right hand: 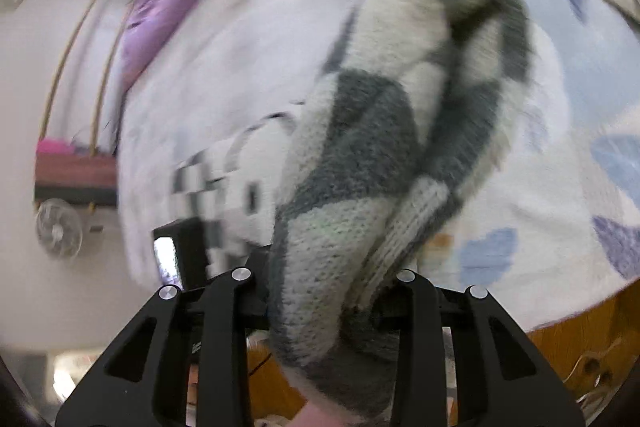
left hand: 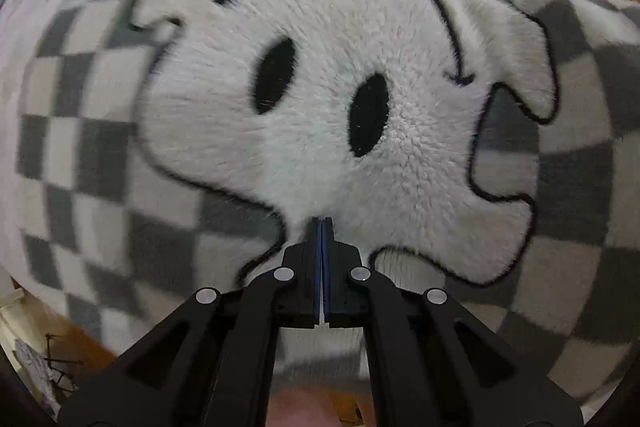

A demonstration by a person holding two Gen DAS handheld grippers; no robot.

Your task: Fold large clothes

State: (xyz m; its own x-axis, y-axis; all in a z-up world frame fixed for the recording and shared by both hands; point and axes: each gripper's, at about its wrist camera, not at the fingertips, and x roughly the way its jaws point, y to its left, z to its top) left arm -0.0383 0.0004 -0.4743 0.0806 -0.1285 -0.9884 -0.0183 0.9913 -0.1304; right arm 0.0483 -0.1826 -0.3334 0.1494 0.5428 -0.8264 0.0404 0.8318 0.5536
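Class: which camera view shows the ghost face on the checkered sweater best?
The left wrist view: the ghost face fills it, both eyes and outline clear. The right wrist view shows only a blurred checkered sleeve between the right gripper's jaws.

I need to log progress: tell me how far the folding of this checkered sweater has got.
Early stage. Done: the checkered sweater lies spread on the floral sheet, ghost patch facing up. In hand: the right gripper holds a sleeve with its ribbed cuff, lifted off the sheet; the left gripper is shut, empty, above the ghost. Left: laying that sleeve across, then folding the body.
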